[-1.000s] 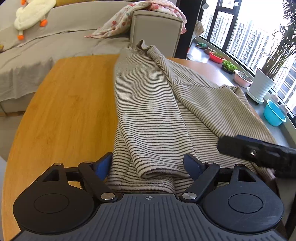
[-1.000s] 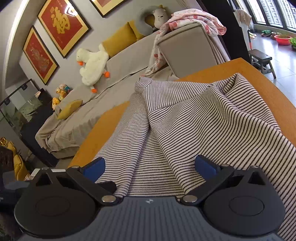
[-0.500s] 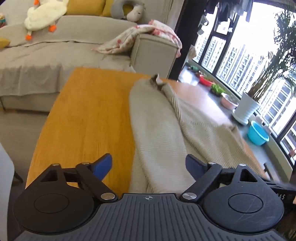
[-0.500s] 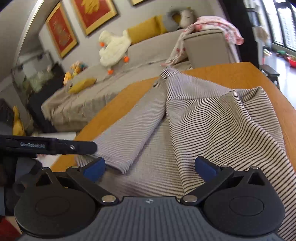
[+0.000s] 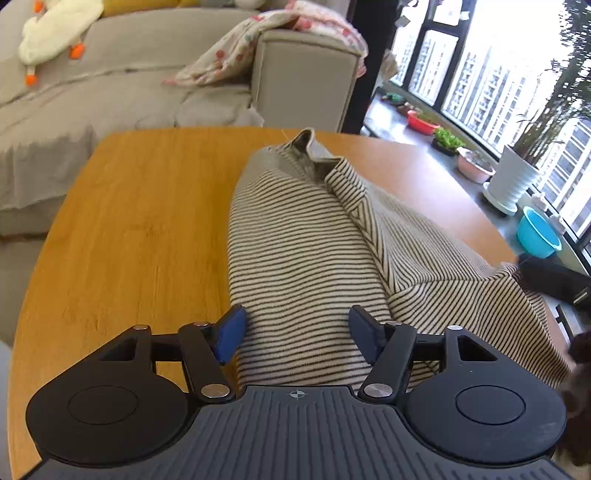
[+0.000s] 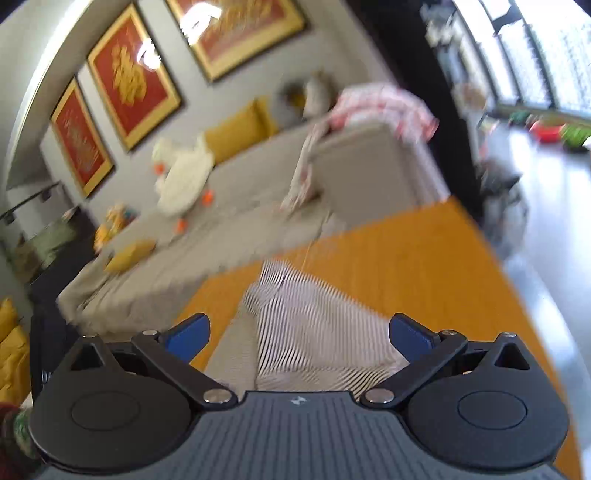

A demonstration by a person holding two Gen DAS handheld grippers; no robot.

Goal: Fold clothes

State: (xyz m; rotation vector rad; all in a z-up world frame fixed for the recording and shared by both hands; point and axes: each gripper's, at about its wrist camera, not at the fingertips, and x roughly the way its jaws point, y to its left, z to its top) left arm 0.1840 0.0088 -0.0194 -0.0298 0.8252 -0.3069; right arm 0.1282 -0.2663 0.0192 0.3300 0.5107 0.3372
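On the wooden table (image 5: 122, 236) lies the striped garment (image 5: 306, 266), bunched lengthwise, its collar end pointing toward the far edge and its near end reaching under my left gripper (image 5: 294, 332). A fold runs down the middle, with the right half spreading lower toward the window side. I see my left gripper's blue pads (image 5: 229, 334) spread fairly wide, one on each side of the cloth's near end, and I cannot tell whether they touch it. At the right edge of the left wrist view a dark object (image 5: 554, 277) sits against the garment's hem; I cannot make out what it is.

My right gripper (image 6: 299, 338) is also wide apart and holds nothing; the right wrist view is blurred, and it shows the garment (image 6: 314, 328) on the table (image 6: 424, 266) between and beyond the fingers.

Beyond the table stands a grey sofa (image 5: 122, 85) with a white plush duck (image 5: 55, 29) and a patterned blanket (image 5: 258, 40) draped over its arm. By the window stand a white plant pot (image 5: 511, 182) and a blue basin (image 5: 537, 232). Red framed pictures (image 6: 129, 77) hang on the wall.
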